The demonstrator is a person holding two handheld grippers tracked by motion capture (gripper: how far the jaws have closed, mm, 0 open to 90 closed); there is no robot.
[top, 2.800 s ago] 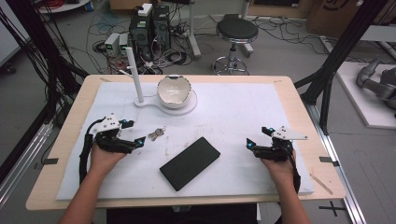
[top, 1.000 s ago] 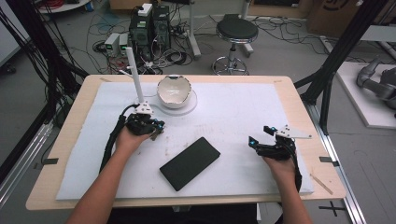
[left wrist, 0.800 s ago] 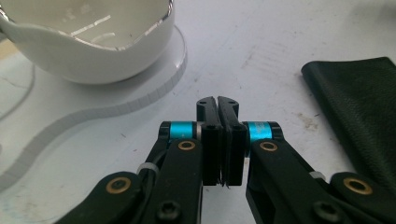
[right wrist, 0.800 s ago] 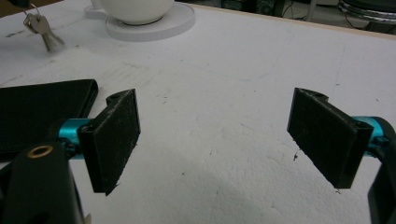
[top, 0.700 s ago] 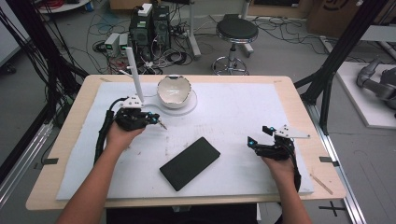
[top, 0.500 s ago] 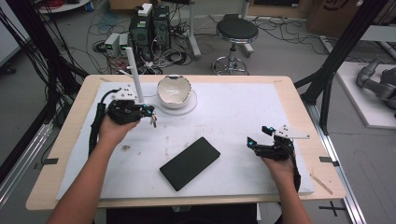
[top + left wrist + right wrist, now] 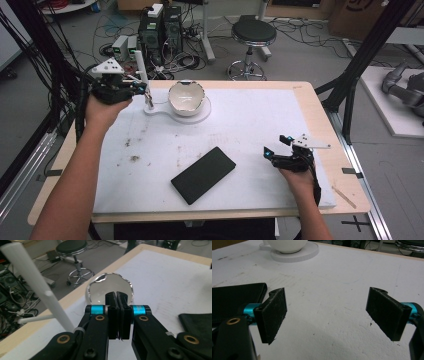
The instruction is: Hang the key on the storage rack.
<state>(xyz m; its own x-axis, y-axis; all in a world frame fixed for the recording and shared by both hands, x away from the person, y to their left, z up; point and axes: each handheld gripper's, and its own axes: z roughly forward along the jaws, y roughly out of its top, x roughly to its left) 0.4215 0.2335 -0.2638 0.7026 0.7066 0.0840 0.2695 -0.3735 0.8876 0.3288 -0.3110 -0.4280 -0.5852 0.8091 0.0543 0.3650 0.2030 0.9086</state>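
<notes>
Small dangling item hangs from the closed left gripper beside the white post

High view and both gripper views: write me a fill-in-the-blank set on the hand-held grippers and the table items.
1. The left hand-held gripper has its jaws ___.
2. The right hand-held gripper has its jaws ___.
3. The flat black slab lies on a mat whose colour is ___.
4. The hand-held gripper nearer the white bowl is the ___ one.

Missing words: shut; open; white; left
</notes>
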